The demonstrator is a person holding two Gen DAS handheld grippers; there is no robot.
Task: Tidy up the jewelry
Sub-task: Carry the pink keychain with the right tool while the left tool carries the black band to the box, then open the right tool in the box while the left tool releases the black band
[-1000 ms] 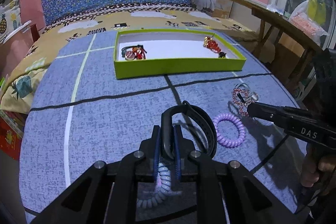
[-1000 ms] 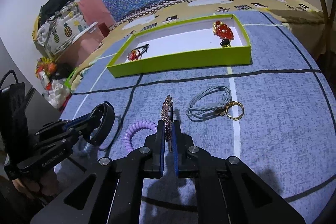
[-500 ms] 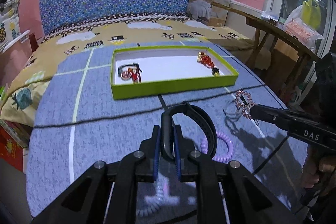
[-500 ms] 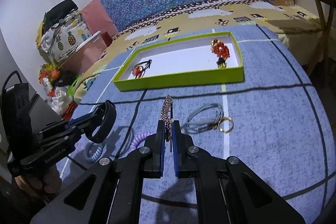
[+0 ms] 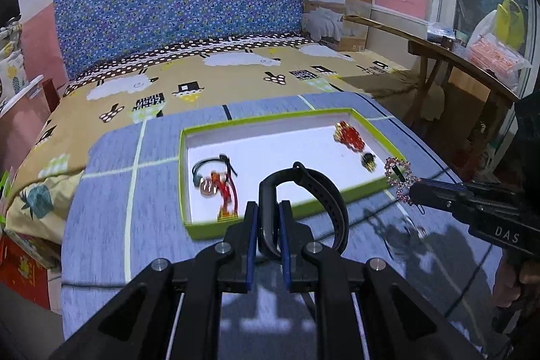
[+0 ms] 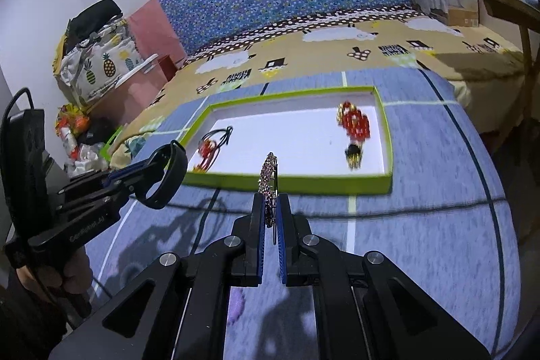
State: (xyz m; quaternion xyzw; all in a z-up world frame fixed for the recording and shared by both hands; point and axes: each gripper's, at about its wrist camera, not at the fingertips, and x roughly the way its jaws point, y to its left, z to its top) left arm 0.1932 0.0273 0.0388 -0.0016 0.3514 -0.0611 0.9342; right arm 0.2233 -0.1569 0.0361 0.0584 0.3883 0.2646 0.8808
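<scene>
A black wristband (image 5: 305, 204) is pinched between the blue-padded fingers (image 5: 251, 238) of the left gripper (image 5: 268, 225); its loop stands up and curls toward 2 o'clock past the fingertips. In the right wrist view the same band (image 6: 162, 177) is seen at 9 o'clock, held clear above the blue-grey cloth (image 6: 422, 242). The right gripper (image 6: 270, 215) is closed tight on a sparkly pink-beaded ornament (image 6: 268, 181), which is held edge-on and upright between the fingers; in the left wrist view this ornament (image 5: 398, 177) appears at 3 o'clock as a beaded ring at the tip of the gripper. Both pieces are held above the cloth, just short of the near wall of a green-rimmed tray (image 6: 303, 183) with a white floor. Inside the tray, a black cord with red and orange charms (image 5: 217, 184) lies at the 9 o'clock end, and a red beaded piece with a dark, gold-tipped end (image 5: 352, 140) lies at the 3 o'clock end. A purple patch (image 6: 236, 302), partly hidden by the gripper frame, is seen on the cloth at 6 o'clock. The cloth is spread over a bed (image 5: 236, 73) with a sheep-print cover, backed by a blue patterned headboard (image 5: 189, 9). A hand (image 6: 57, 282) is wrapped round the left gripper's handle.
</scene>
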